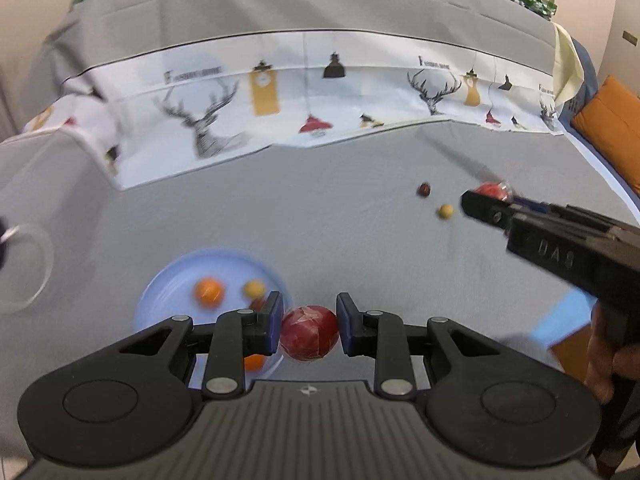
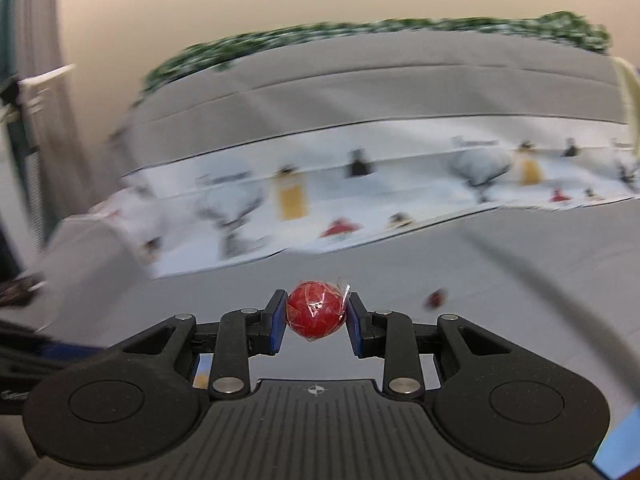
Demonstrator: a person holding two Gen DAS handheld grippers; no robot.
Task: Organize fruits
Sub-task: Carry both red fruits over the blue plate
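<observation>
Both tongs, left [image 1: 308, 330] and right [image 2: 316, 317], grip wrapped red round fruits [image 1: 309, 332]; release gently over the pale-blue round plate [image 1: 160, 292].

Two wrapped red fruits [image 1: 309, 333] [image 2: 316, 315] held aloft, orange fruit [image 1: 209, 291] in pale blue plate [image 1: 168, 280], yellow fruit [image 1: 445, 211] on grey cloth

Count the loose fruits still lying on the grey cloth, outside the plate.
2: a small dark red round fruit and a small yellow round fruit, close together near the right gripper. More may be hidden behind the grippers.
</observation>
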